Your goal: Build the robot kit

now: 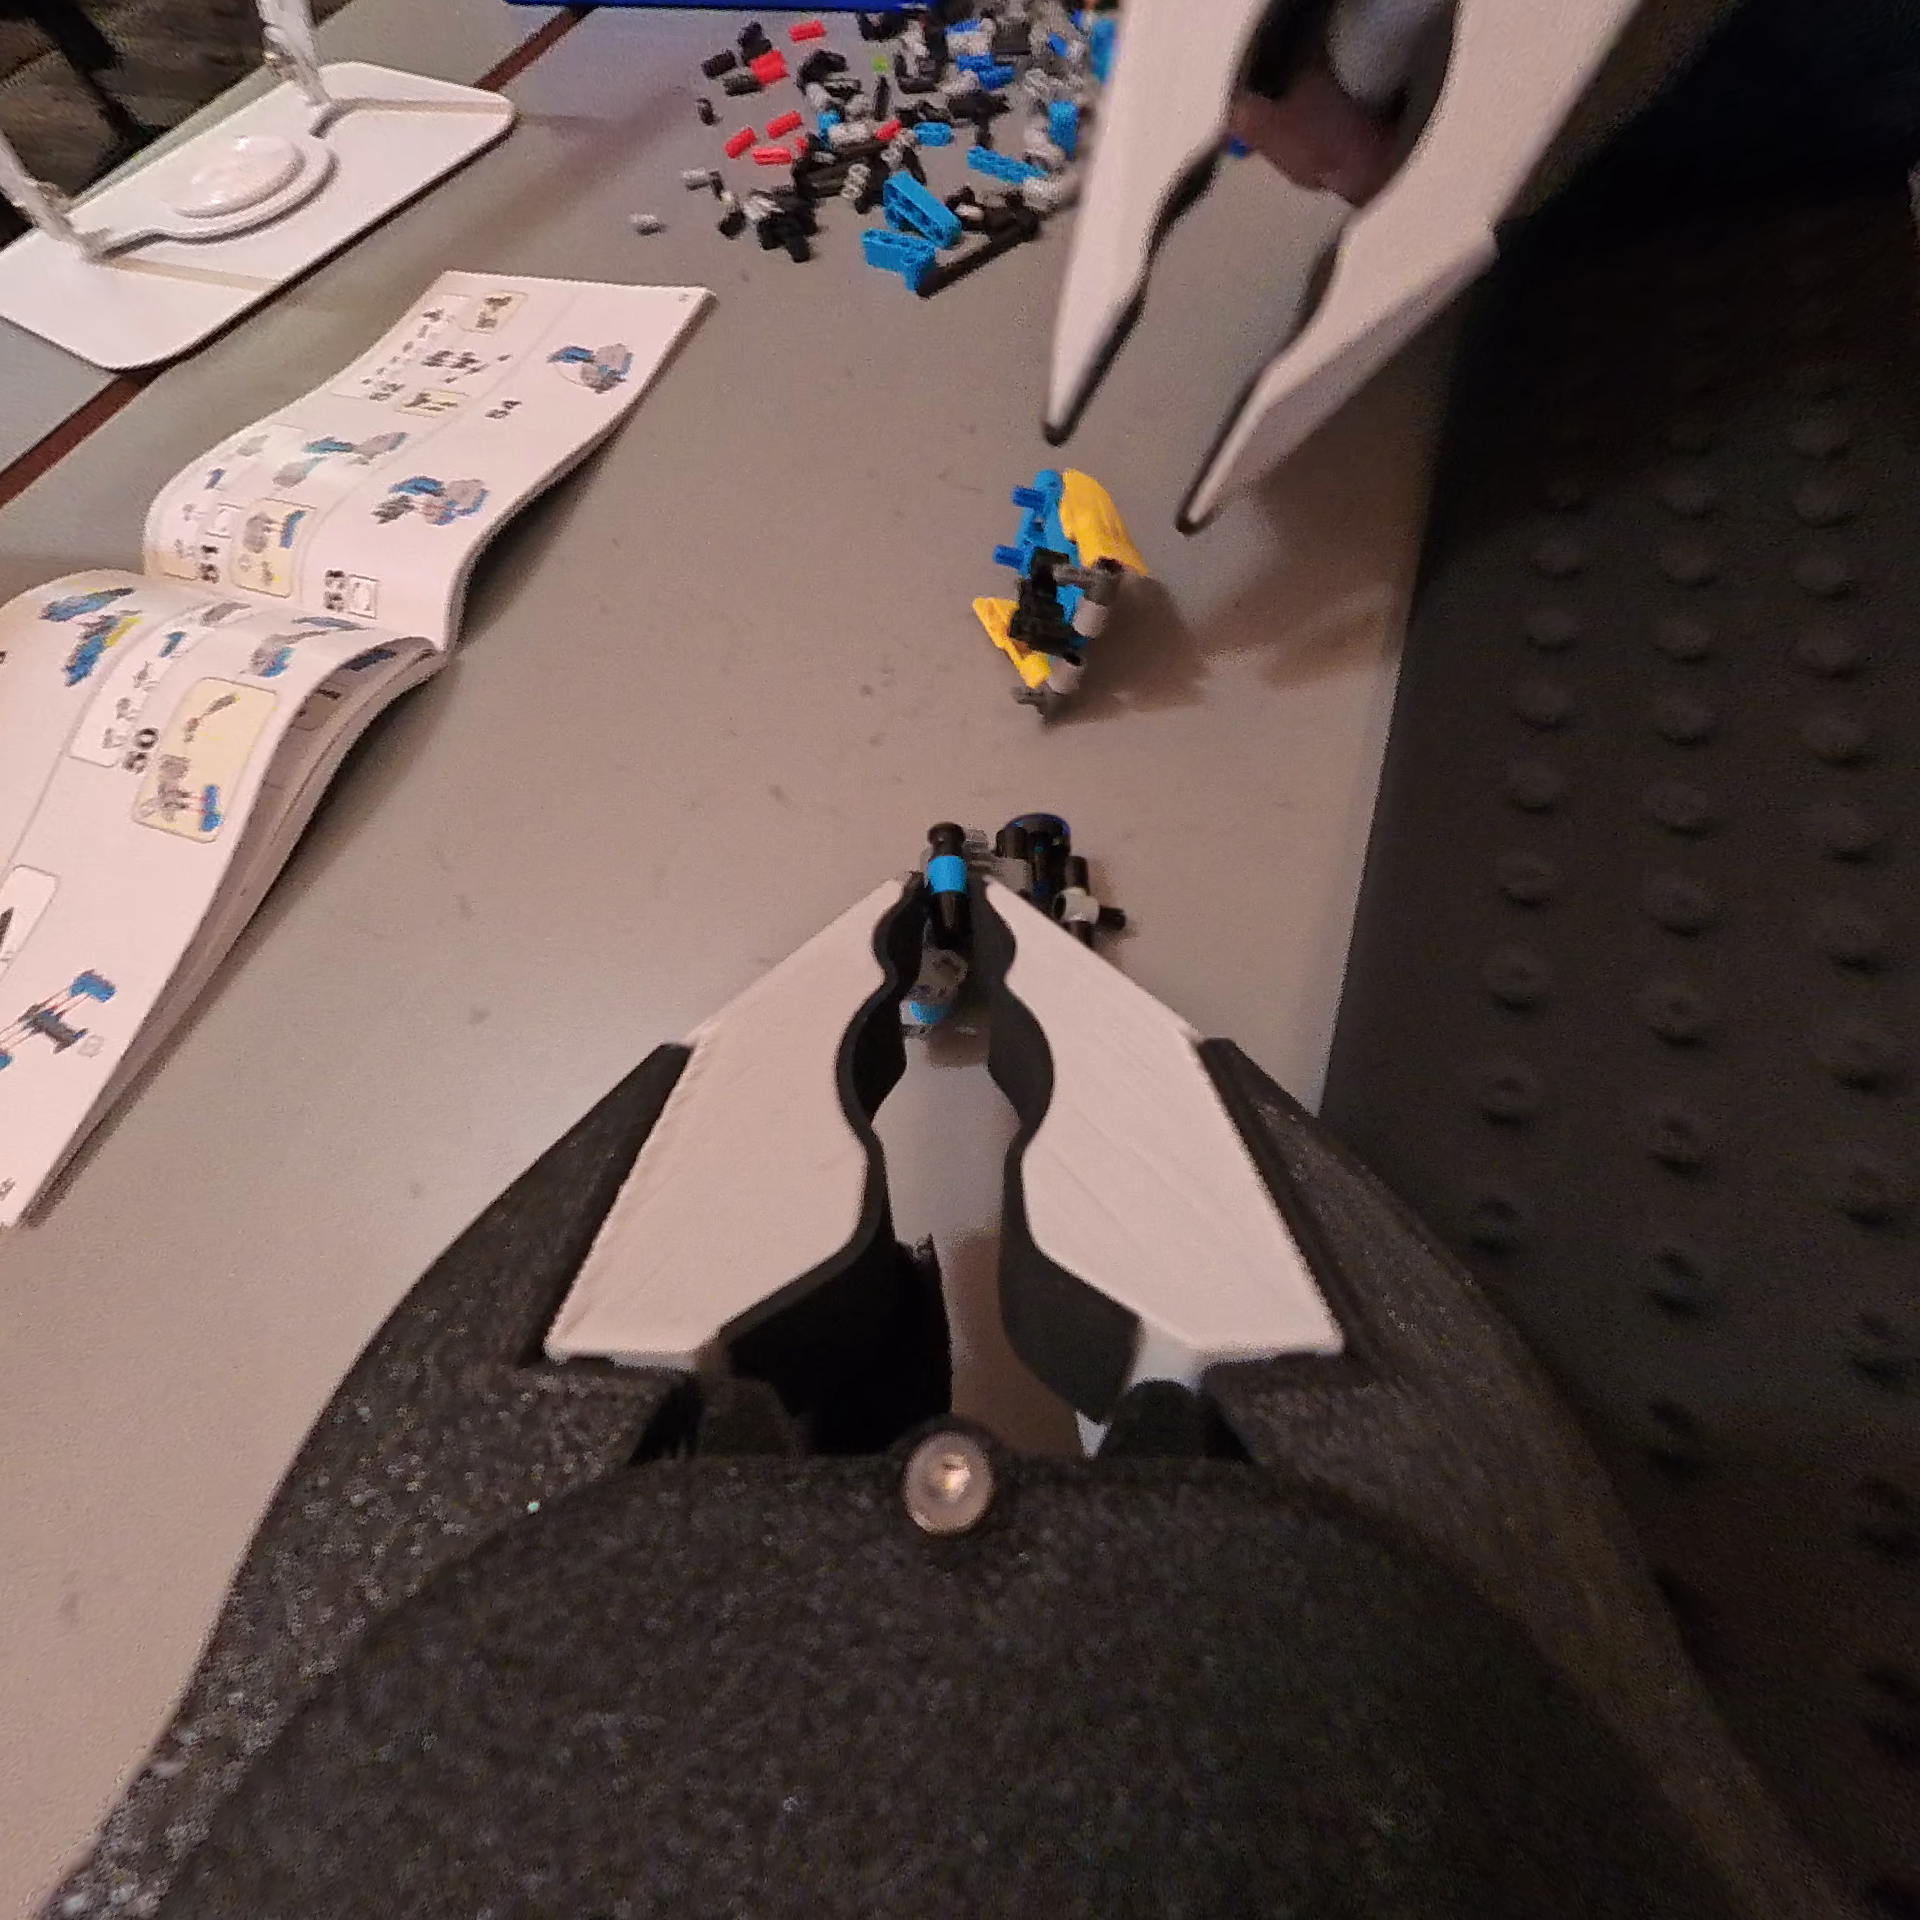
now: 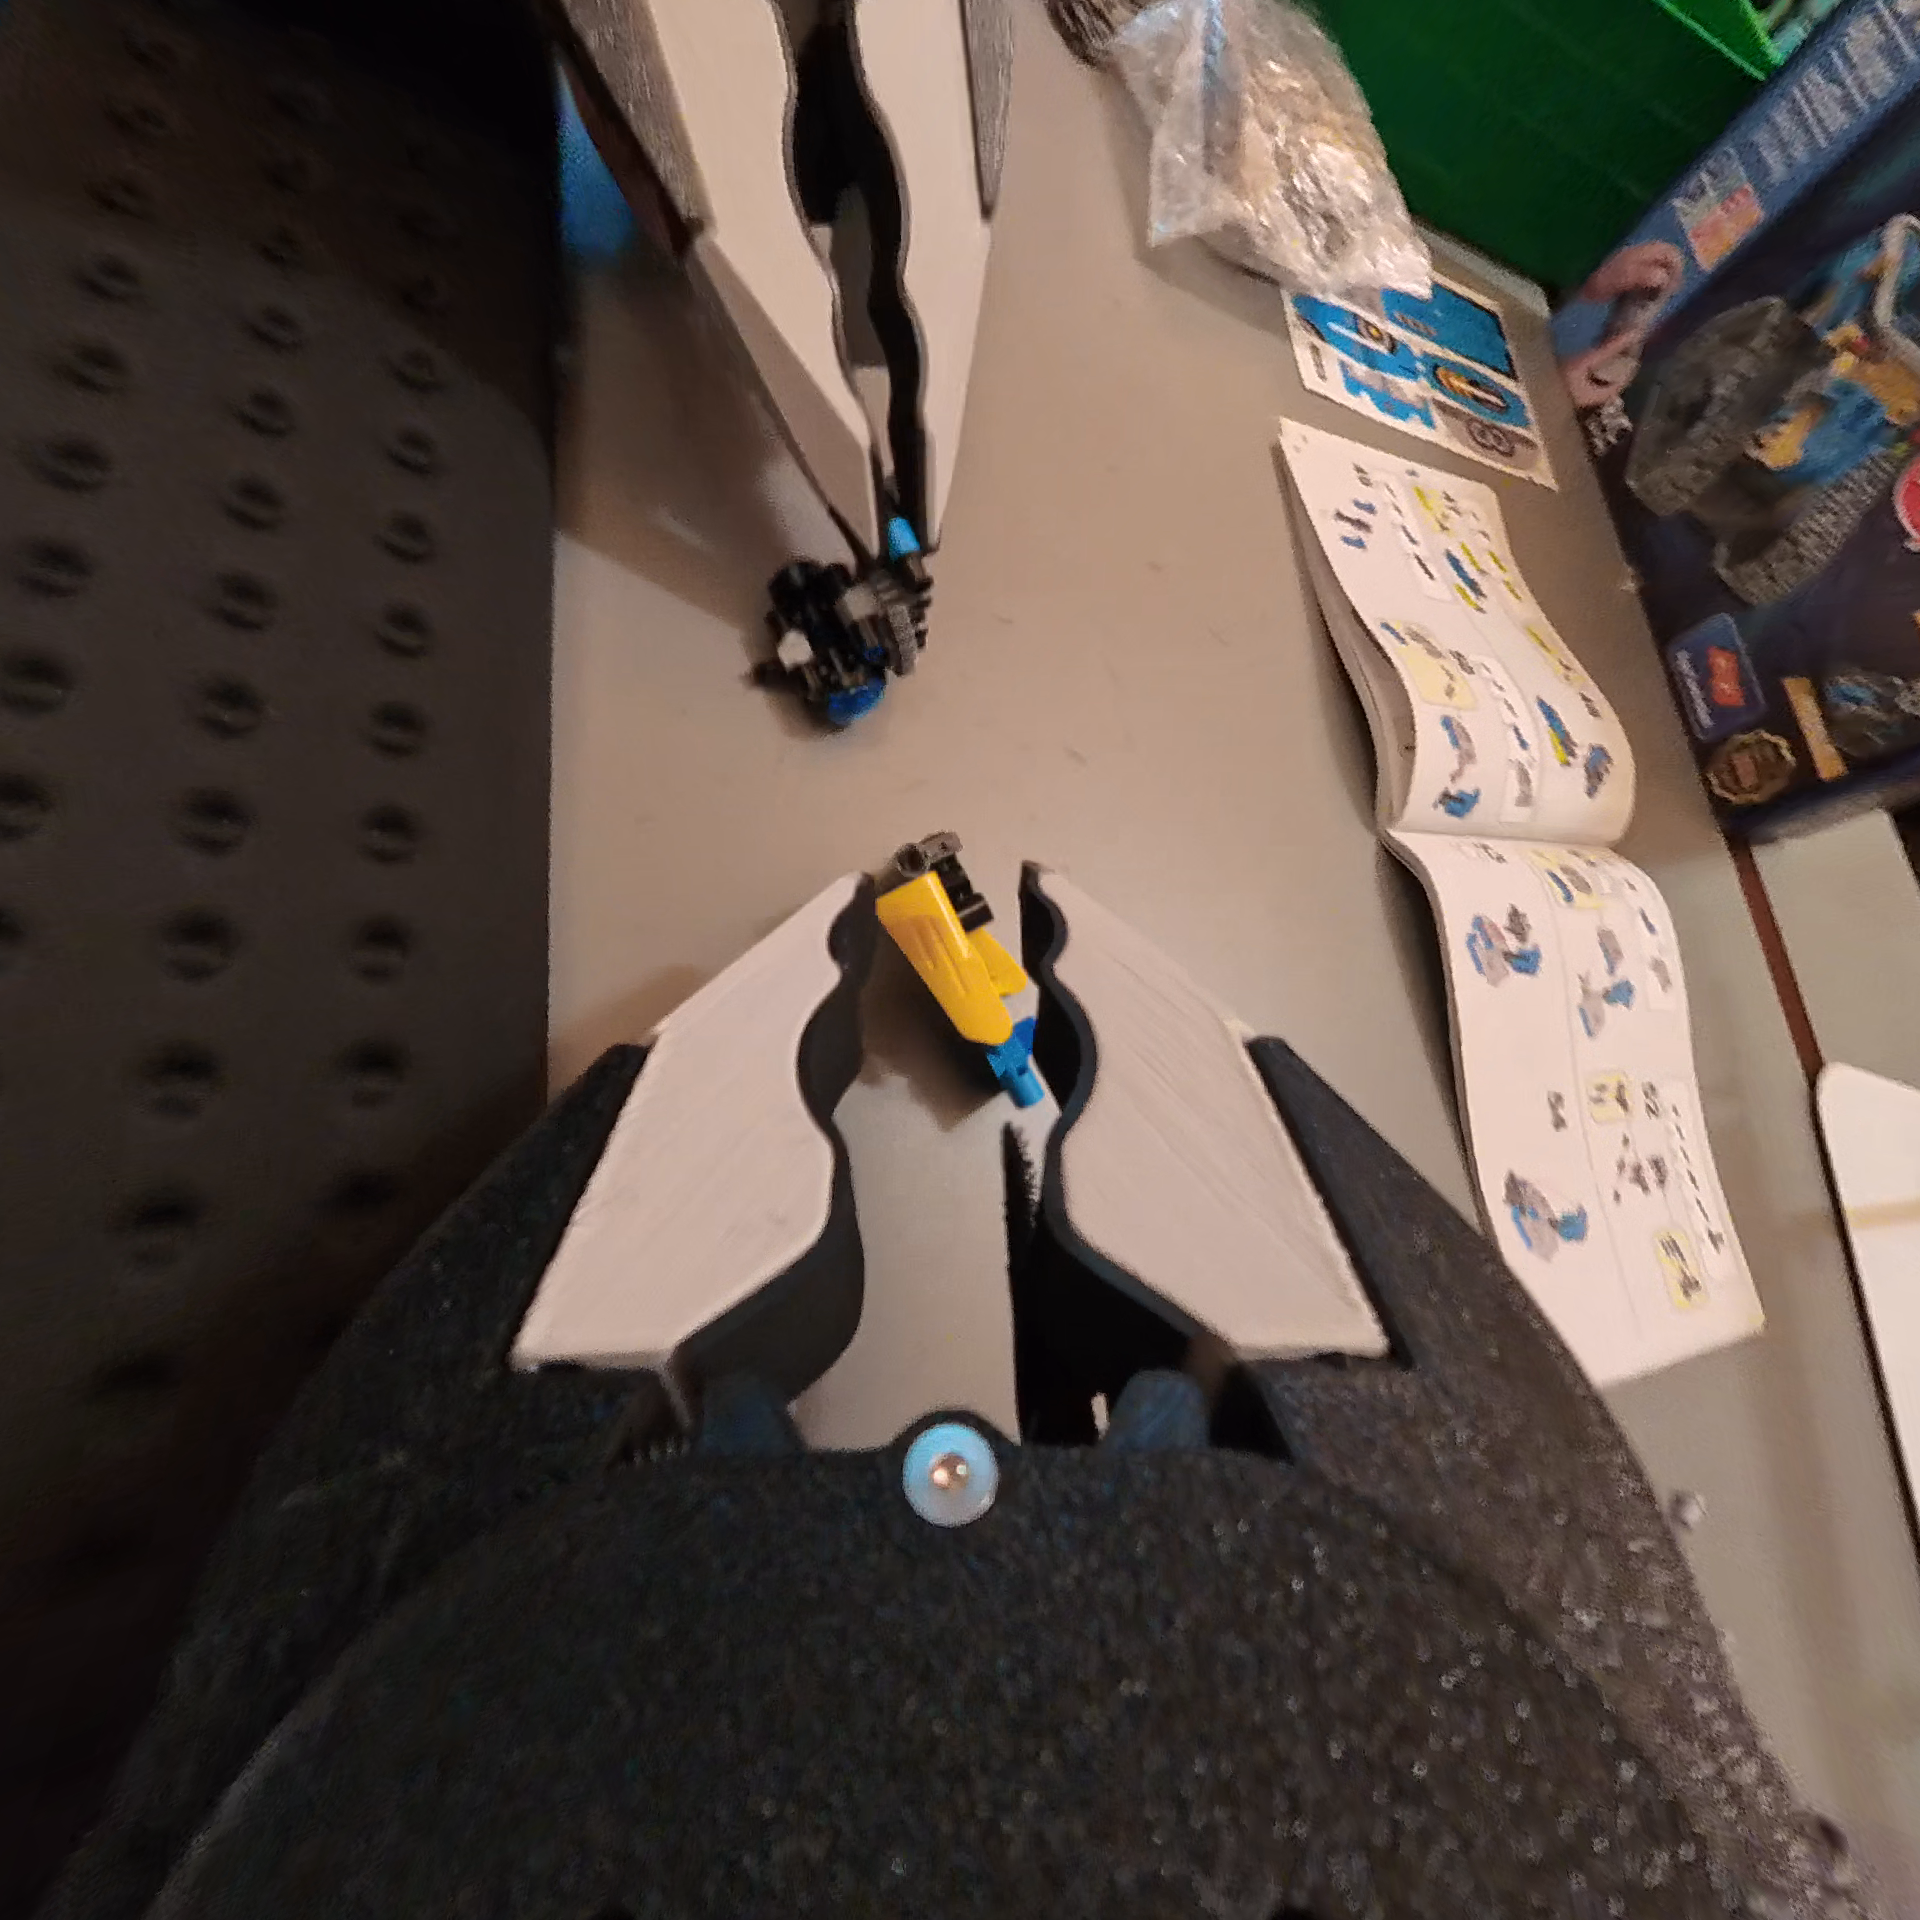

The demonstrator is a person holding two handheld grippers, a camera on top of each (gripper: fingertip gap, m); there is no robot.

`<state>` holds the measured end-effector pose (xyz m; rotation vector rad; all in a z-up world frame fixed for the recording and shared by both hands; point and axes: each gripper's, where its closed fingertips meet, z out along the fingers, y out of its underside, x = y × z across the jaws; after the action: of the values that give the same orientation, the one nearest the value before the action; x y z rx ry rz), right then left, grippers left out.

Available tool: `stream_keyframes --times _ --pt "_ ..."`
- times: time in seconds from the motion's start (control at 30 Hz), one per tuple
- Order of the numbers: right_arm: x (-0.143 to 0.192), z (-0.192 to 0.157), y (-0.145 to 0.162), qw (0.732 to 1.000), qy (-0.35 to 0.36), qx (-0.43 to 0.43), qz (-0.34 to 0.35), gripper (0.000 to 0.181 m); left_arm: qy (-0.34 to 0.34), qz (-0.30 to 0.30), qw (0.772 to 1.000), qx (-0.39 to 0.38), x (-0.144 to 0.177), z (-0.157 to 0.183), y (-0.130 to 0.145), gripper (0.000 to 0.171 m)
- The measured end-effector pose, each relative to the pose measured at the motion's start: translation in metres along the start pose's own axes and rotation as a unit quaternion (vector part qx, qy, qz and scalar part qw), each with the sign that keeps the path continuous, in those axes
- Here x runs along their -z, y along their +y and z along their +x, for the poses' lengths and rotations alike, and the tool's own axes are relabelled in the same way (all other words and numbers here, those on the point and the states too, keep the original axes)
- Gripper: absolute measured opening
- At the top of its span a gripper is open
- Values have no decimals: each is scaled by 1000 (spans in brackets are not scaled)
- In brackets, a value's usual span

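1. Plainly, the left gripper [image 1: 943,894] pinches the black-and-blue axle assembly [image 1: 1023,873] on the grey table [image 1: 644,831]; off-centre, it could twist free.
2. Right gripper [image 2: 940,883] stands parted around the yellow-and-blue piece [image 2: 961,971] (not clamped), which might get nudged.

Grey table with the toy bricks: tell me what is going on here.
A person works a pair of tongs in each hand over the grey table. The left tongs are closed on a small black-and-blue brick assembly resting on the table. The right tongs are open around a yellow-and-blue assembly, not clamping it. An open instruction booklet lies beside them, and a pile of loose pieces sits farther off.
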<state>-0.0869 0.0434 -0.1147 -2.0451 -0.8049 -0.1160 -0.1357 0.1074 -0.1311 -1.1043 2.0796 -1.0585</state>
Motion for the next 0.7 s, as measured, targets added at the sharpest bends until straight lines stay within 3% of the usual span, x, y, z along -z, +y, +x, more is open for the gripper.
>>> stream_keyframes --times 0.17,0.33,0.47,0.7 --pt "-3 -12 -4 996 69 46 -25 24 18 52 996 73 9 -4 -18 8" --pt "-14 -11 3 979 142 118 -81 25 39 59 994 80 11 2 -19 8" --pt "-21 -7 12 973 154 131 -112 26 46 69 994 72 12 9 -24 8" --pt "-19 -1 4 973 156 143 -94 12 53 74 993 74 14 10 -25 8"
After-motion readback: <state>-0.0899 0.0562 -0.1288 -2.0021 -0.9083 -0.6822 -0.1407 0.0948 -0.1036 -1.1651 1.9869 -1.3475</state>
